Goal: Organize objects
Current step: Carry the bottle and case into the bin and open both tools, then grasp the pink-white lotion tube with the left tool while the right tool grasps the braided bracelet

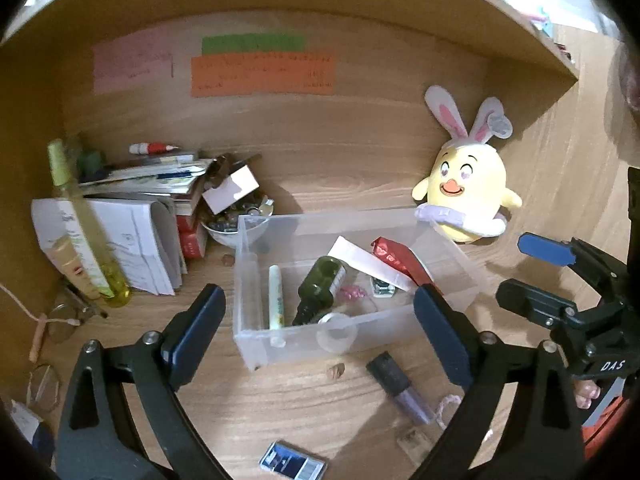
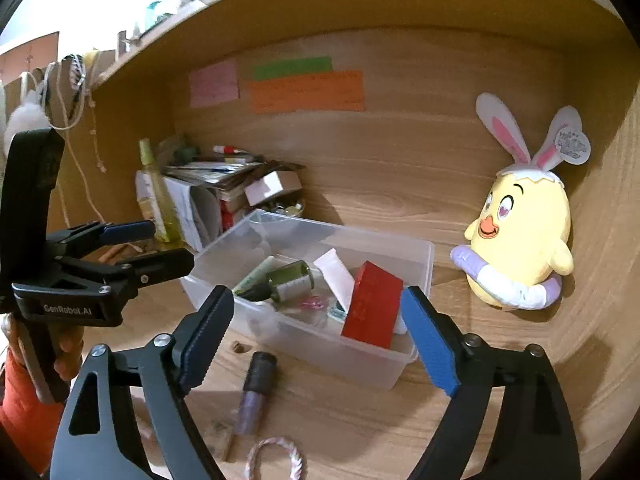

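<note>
A clear plastic bin point(image 1: 248, 344) sits mid-desk and also shows in the right wrist view point(image 2: 424, 256). It holds a dark green bottle point(image 1: 320, 286), a white tube point(image 1: 368, 264), a red box point(image 2: 374, 308), a pale stick point(image 1: 276, 296) and small items. A purple glitter tube with a black cap point(image 1: 400, 386) lies on the desk in front of the bin, as the right wrist view point(image 2: 256, 388) shows. My left gripper point(image 1: 320, 336) is open and empty above the bin's near wall. My right gripper point(image 2: 316, 336) is open and empty before the bin.
A yellow chick plush with rabbit ears point(image 1: 468, 192) leans in the back right corner. Stacked books and papers point(image 1: 136, 216), a yellow-green bottle point(image 1: 86, 232) and a bowl of trinkets point(image 1: 236, 224) crowd the left. A small blue packet point(image 1: 292, 462) and a pink cord loop point(image 2: 276, 458) lie near the front.
</note>
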The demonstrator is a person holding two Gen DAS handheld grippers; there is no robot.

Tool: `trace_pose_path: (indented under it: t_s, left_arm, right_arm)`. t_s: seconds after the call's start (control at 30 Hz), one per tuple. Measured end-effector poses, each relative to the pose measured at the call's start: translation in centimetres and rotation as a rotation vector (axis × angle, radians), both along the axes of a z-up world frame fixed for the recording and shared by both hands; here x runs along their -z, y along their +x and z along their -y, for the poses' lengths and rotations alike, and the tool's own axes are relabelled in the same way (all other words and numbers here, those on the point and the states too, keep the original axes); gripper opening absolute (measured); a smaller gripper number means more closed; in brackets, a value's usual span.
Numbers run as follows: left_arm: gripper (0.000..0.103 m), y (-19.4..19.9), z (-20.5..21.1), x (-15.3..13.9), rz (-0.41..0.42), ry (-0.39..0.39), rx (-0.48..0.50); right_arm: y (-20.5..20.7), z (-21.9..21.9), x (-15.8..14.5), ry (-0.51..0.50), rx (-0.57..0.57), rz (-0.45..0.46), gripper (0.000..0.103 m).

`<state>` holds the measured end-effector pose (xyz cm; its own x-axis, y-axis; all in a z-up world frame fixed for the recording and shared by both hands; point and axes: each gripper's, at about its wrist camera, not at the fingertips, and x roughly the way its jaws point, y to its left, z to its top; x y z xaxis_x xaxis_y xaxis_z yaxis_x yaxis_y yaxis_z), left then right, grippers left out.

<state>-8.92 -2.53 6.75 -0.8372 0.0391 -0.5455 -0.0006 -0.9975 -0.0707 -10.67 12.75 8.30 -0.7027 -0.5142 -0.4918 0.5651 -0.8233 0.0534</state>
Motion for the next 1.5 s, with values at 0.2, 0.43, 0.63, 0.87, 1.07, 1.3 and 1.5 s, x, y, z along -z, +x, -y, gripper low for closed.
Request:
trace_pose_path:
  t_s: [0.2, 0.43, 0.63, 0.87, 1.07, 1.3, 1.5]
  left_arm:
    - [0.099, 3.0, 0.8, 0.1, -0.001, -0.012, -0.015]
    - [0.099, 5.6, 2.1, 2.2, 0.053, -0.012, -0.035]
    - [0.099, 7.3, 2.7, 5.1, 0.127, -0.014, -0.042]
    - [0.099, 9.1, 2.6, 7.4, 0.194, 0.026, -0.025]
    - [0.099, 10.8, 1.4, 8.7, 0.225, -0.007, 0.009]
    - [0.099, 11.3, 0.4, 11.0, 0.278, -0.019, 0.040]
    - [0.099, 10.9, 0.2, 12.1, 0.287, -0.010, 0.043]
  right_arm:
    - [2.1, -0.8, 0.4, 0.004, -0.010, 0.001, 0.088]
    - [3.7, -2.0, 2.4, 0.010, -0.001, 0.057, 0.088]
    - [4.9, -2.5, 4.0, 0.030, 0.010, 0.094, 0.088]
    - [5.7, -1.7, 6.4, 0.063, -0.007, 0.160, 0.088]
    - [6.2, -0.8, 8.7, 0.094, -0.031, 0.229, 0.088]
    - [6.8, -0.6, 10.1, 0.125, -0.017, 0.247, 0.088]
    - [7.3, -0.1, 11.1, 0.165, -0.017, 0.241, 0.083]
